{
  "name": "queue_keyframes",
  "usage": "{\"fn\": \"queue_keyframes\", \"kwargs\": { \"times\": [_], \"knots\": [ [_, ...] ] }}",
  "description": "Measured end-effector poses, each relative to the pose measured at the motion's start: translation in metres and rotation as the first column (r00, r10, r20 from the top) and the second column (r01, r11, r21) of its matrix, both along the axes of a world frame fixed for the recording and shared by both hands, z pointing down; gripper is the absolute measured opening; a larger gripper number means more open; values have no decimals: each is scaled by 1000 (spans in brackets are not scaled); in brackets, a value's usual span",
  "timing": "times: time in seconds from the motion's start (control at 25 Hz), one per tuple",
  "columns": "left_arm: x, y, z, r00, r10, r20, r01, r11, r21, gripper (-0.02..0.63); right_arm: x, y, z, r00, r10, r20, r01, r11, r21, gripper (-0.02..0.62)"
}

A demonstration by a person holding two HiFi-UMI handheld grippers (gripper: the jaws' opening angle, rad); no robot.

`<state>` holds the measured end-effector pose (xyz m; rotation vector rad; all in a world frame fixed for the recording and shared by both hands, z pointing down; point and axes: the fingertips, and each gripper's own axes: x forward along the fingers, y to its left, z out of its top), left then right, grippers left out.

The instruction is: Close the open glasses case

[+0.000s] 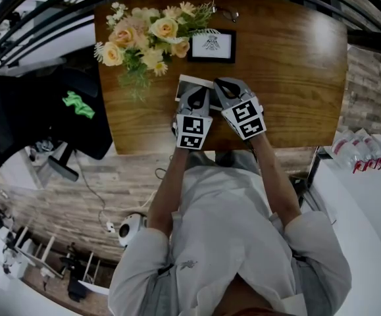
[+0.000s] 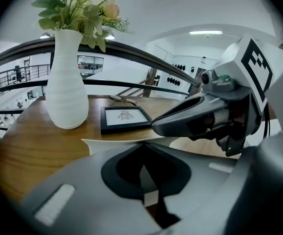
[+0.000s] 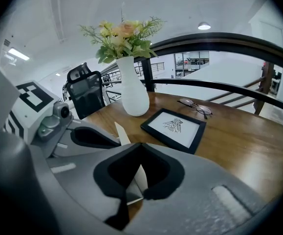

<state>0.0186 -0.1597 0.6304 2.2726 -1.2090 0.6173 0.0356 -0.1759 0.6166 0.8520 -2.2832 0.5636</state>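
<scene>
The glasses case (image 1: 185, 86) lies open on the wooden table (image 1: 295, 78), near its front edge. It is pale cream inside, and one flap (image 3: 118, 131) stands up. Both grippers are side by side over it. My left gripper (image 1: 199, 89) has its jaws closed together, with the cream flap (image 2: 102, 143) at their tips (image 2: 143, 145). Just to the right, my right gripper (image 1: 222, 83) is also closed, and a strip of the cream flap shows inside its jaws (image 3: 140, 145). Most of the case is hidden under the grippers.
A white vase of flowers (image 1: 147, 35) stands at the back left. A black picture frame (image 1: 211, 46) lies just beyond the case, with a pair of glasses (image 1: 228, 13) behind it. A black chair (image 1: 39, 110) is left of the table. A railing runs past the far side.
</scene>
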Motion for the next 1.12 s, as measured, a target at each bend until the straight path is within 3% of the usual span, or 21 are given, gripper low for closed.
{"fn": "queue_keyframes", "kwargs": {
  "times": [1.12],
  "knots": [
    [-8,31,3,1000,7,-18,-7,1000,-4,18,-8,35,5,1000,-4,-22,4,1000,-19,3]
  ]
}}
